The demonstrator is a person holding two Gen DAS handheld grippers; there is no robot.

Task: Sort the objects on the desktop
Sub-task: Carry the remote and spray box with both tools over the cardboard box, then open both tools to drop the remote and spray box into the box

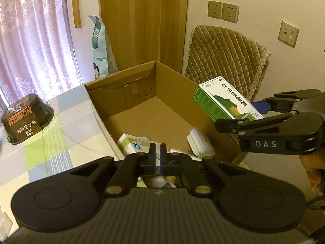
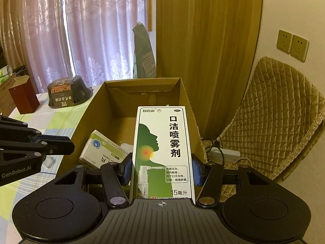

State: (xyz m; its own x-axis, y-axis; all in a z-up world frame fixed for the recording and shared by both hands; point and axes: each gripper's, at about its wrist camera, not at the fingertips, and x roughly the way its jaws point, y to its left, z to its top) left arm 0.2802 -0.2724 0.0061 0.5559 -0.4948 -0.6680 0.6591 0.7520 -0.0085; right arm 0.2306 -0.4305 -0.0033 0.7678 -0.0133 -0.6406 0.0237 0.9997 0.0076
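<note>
Spray box is clamped lengthwise in right gripper, held over cardboard box rim; left gripper is pinched closed, empty, alongside.

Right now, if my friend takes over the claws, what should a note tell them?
Right claw: shut on the green spray box, held over the cardboard box.
Left claw: shut, holding nothing.
Done: a small medicine box and a white plug lie inside.
Left: drop in the spray box; the black bowl and red box sit on the table.
</note>
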